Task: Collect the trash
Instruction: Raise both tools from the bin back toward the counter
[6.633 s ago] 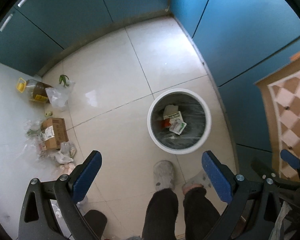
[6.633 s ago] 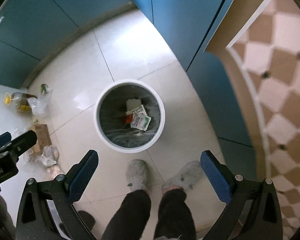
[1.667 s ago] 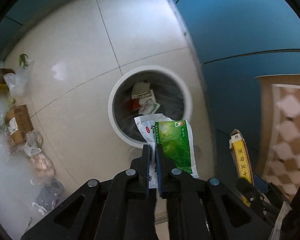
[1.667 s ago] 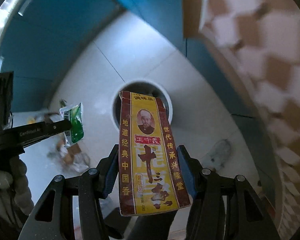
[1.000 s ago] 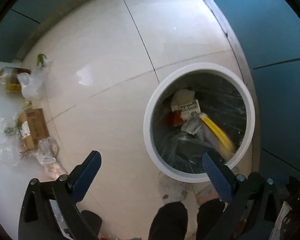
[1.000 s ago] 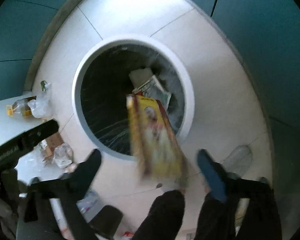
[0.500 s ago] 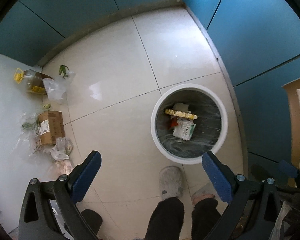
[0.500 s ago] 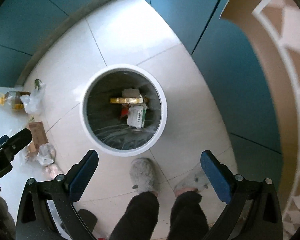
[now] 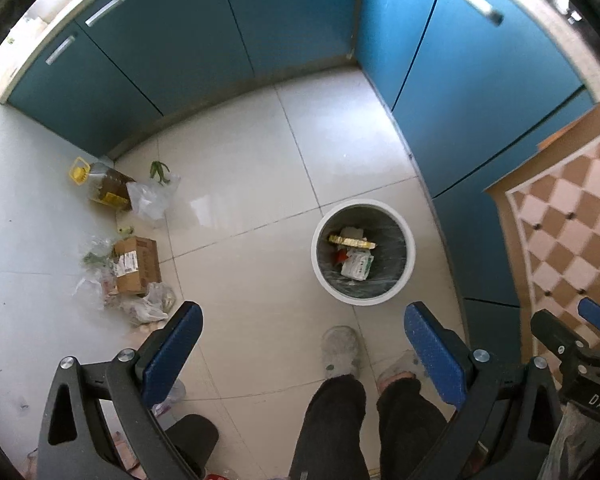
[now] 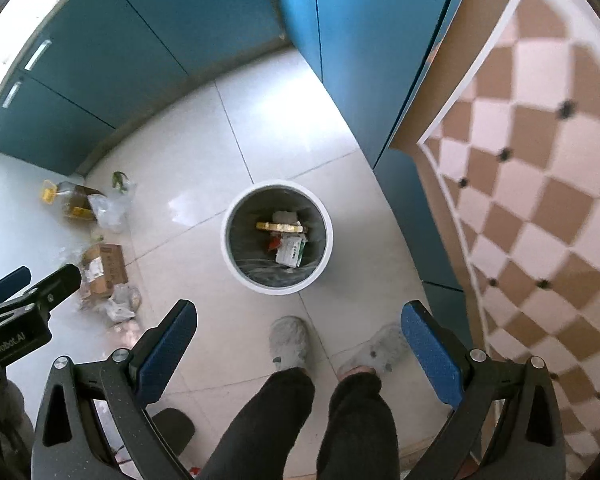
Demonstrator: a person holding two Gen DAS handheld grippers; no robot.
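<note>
A white round trash bin (image 9: 408, 264) stands on the tiled floor, also in the right wrist view (image 10: 327, 240). Inside lie a yellow box (image 9: 352, 242), a green-white packet (image 9: 356, 267) and other scraps; both show in the right wrist view too, the box (image 10: 280, 227) and the packet (image 10: 290, 252). My left gripper (image 9: 302, 354) is open and empty, high above the floor. My right gripper (image 10: 300, 344) is open and empty, high above the bin. Both hover near the person's slippered feet.
A brown carton (image 9: 136, 266), an oil bottle (image 9: 104, 188), clear plastic bags (image 9: 150, 200) and scraps lie on the floor at left. Blue cabinets (image 9: 204, 40) line the back and right. A checkered tablecloth (image 10: 540, 200) hangs at right.
Both grippers let go their items, the green packet and the yellow box, which dropped into the bin. Both have since risen, so the bin looks smaller.
</note>
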